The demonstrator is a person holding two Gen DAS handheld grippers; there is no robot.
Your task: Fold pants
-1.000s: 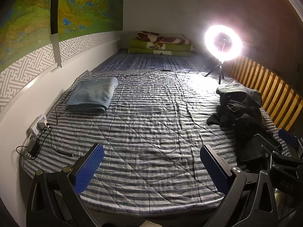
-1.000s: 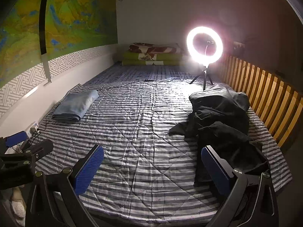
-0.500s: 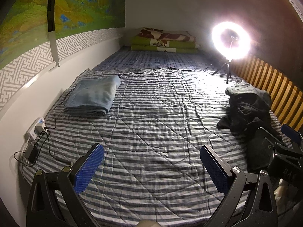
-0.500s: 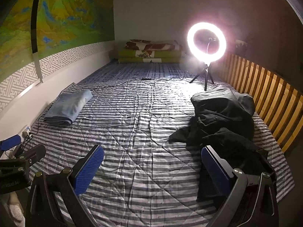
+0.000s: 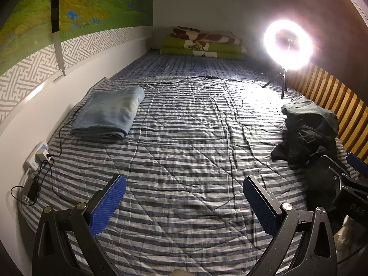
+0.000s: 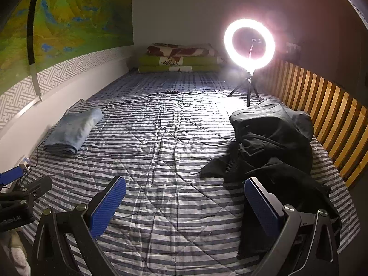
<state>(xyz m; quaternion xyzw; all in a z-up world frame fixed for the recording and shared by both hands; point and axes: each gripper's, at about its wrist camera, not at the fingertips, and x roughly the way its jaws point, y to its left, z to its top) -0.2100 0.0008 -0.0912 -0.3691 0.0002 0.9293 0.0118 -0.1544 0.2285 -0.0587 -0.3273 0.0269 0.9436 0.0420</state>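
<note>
The dark pants [image 6: 273, 151] are seen heaped in a crumpled pile at the right side of the right wrist frame, on the striped quilt [image 6: 161, 151], just beside the wooden slat rail [image 6: 331, 115]. The pile's long axis is judged to run from the lower right corner up toward the ring light [image 6: 249, 43]. The right gripper [image 6: 184, 203] is held spread wide, nothing pinched; its right finger is overlapped by the near end of the pile in the frame, contact cannot be told.

In the left wrist view the pants [image 5: 310, 133] are placed at the far right edge, well apart from the left gripper [image 5: 184, 203], which is also spread and empty. The right gripper is judged nearer, so the first grab is expected there. A folded light-blue blanket [image 5: 110, 112] is seen upper left, away from the work.
</note>
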